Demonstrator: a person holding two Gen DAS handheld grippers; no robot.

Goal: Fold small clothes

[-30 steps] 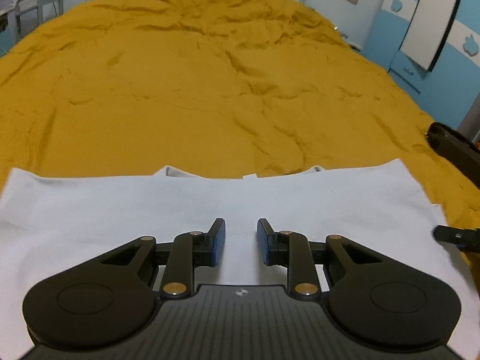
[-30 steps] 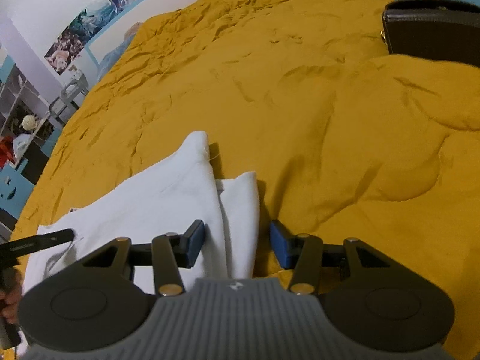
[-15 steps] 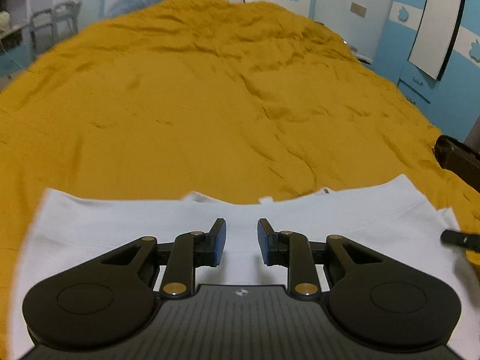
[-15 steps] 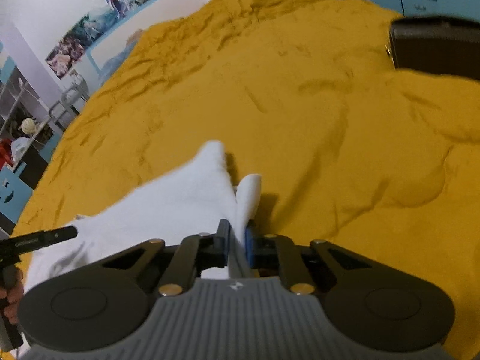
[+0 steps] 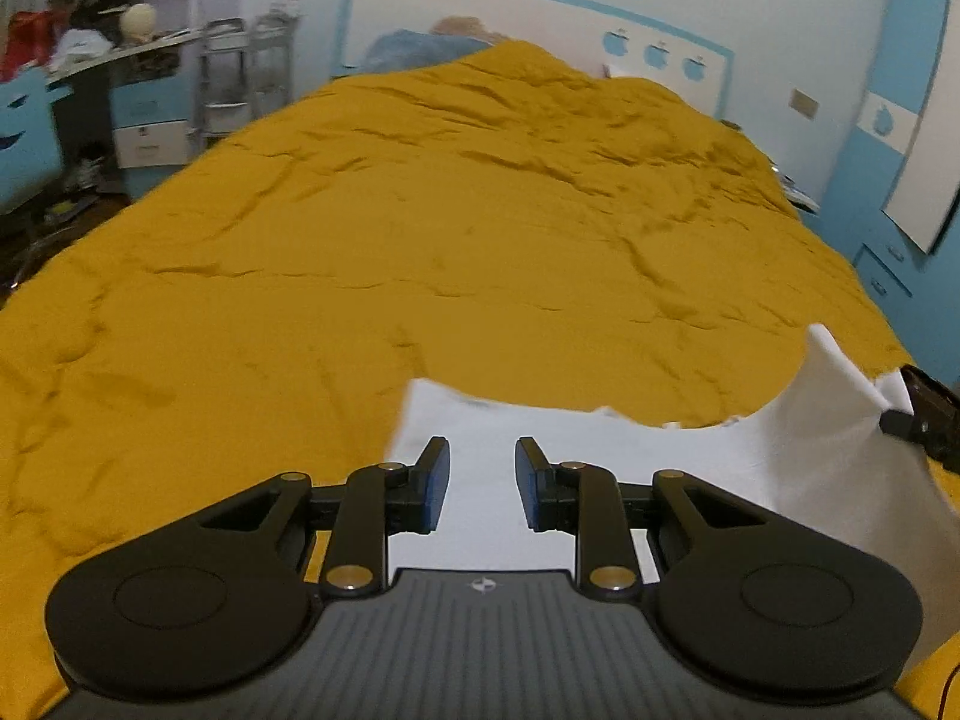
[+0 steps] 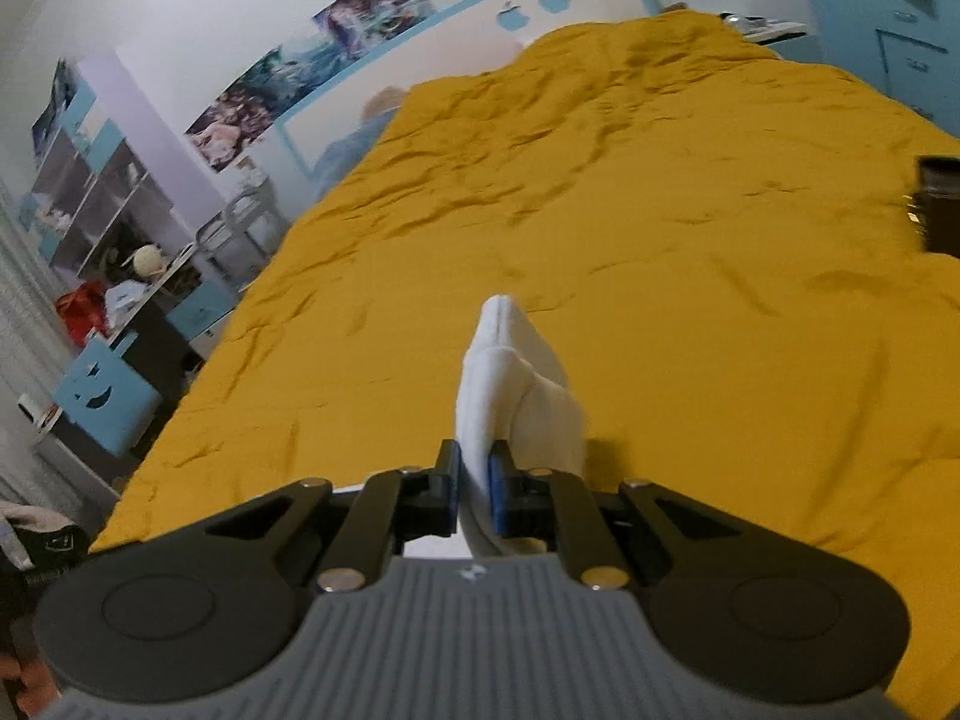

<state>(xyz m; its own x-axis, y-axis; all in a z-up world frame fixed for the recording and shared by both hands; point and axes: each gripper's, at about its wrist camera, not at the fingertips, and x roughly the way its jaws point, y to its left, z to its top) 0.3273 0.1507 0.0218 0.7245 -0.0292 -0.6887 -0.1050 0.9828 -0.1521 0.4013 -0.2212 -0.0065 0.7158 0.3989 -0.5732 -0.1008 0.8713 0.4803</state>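
Matt white cloth (image 6: 510,384), seemingly cotton

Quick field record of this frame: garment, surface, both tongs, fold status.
garment: white garment, one edge lifted off the bed, the rest lying on it
surface: mustard-yellow bedspread, wrinkled
right tongs: shut on a bunched fold of the white garment
left tongs: gap between the pads, nothing pinched, white cloth showing beyond them
fold status: in progress, not laid flat yet
other: dark bag at the bed's right edge
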